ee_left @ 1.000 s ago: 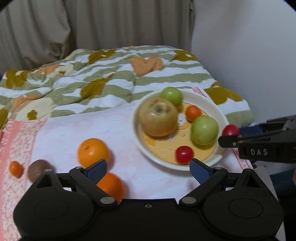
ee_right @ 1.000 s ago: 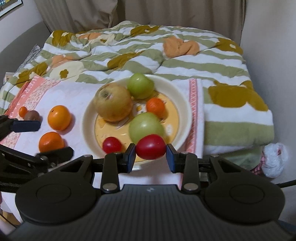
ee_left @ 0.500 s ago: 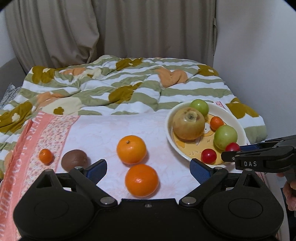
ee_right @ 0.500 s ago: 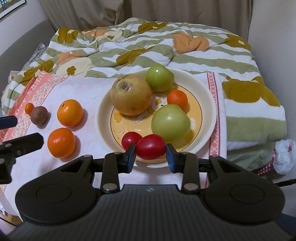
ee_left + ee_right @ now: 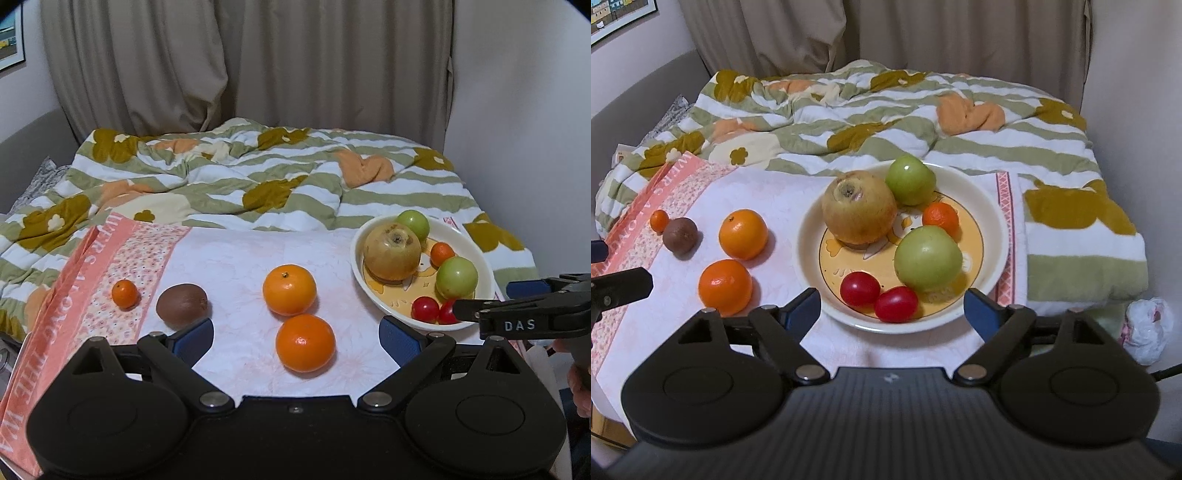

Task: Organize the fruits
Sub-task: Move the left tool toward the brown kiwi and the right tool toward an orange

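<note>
Bed cloth [image 5: 236, 258]; both tools gape, right tool [image 5: 892, 314] just opened; tomato [image 5: 896, 304] half-hidden from left tool [image 5: 295, 338].

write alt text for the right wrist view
The right gripper, jaws just opened and empty, hangs over a cream plate holding two red tomatoes, two green fruits and a brown one. Two oranges and a kiwi lie on the cloth beside it.

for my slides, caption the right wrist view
Open right gripper above cream plate holding two shiny red tomatoes; its jaws have just opened.
</note>
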Demonstrator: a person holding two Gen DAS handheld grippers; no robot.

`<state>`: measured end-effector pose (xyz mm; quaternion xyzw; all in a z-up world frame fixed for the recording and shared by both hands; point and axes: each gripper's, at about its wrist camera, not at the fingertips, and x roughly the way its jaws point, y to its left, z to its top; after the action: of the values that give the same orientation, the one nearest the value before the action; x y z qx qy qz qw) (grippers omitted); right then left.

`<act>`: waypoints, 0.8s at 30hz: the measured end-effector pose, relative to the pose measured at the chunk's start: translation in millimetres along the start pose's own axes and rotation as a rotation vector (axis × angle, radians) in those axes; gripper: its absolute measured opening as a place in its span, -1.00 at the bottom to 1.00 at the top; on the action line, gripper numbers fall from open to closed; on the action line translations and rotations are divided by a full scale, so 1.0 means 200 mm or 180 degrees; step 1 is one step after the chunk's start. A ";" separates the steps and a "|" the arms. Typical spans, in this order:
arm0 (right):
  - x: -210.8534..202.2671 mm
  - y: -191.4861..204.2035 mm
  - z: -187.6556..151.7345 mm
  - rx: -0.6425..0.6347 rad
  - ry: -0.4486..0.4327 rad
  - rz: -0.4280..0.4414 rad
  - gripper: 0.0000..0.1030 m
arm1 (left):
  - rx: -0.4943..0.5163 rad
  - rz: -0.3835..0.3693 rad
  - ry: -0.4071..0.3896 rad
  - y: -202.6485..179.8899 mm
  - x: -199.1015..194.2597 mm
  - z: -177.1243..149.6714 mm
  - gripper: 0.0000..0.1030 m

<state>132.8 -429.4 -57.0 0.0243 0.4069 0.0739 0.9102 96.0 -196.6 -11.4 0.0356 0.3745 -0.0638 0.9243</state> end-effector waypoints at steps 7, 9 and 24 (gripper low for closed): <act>-0.16 0.01 0.00 -0.0049 0.0034 -0.0088 0.94 | -0.0063 0.0082 -0.0240 -0.02 -0.16 -0.02 0.91; -0.22 0.02 0.00 -0.0057 0.0000 -0.0041 0.94 | -0.0093 0.0114 -0.0314 -0.01 -0.22 -0.03 0.91; -0.47 0.17 0.03 -0.0129 -0.0265 0.0145 1.00 | -0.0097 0.0614 -0.0620 0.27 -0.49 -0.08 1.00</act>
<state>71.6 -410.5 19.6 0.0182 0.3664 0.1018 0.9247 22.9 -131.8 47.1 0.0511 0.2788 0.0279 0.9586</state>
